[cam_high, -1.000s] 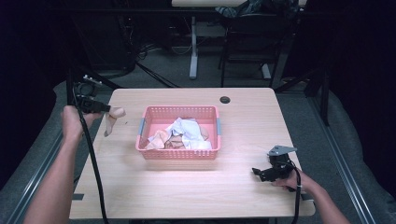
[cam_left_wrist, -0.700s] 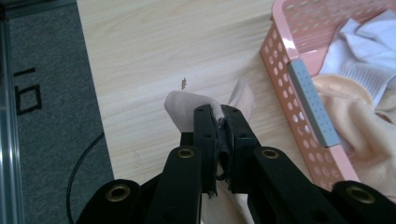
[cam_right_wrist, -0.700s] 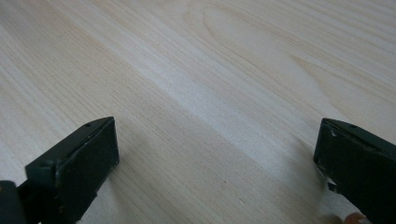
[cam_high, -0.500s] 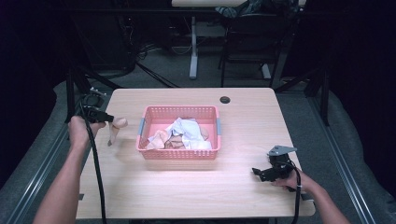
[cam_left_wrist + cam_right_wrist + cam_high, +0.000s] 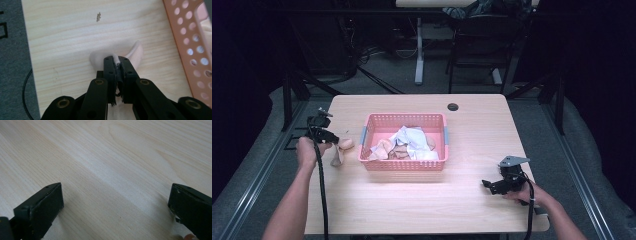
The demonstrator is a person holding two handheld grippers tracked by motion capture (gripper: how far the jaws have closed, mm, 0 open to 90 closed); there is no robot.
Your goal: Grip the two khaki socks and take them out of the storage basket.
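Note:
My left gripper (image 5: 333,138) (image 5: 118,61) is shut on a pale pink cloth piece (image 5: 136,53), which dangles beside the pink basket's left wall (image 5: 341,152). The pink perforated basket (image 5: 404,164) sits mid-table and holds a heap of white and beige cloths (image 5: 407,142). Low over bare wood at the table's front right, my right gripper (image 5: 487,184) (image 5: 116,202) stands open with nothing between its jaws.
The light wooden table (image 5: 472,135) has a small black hole (image 5: 453,106) near its far edge. Dark floor, cables and table legs lie beyond. In the left gripper view the basket's wall (image 5: 192,45) runs along the right edge.
My left gripper has travelled right and toward the person, carrying the pink cloth from the table's left edge to just beside the basket. The right gripper stays put.

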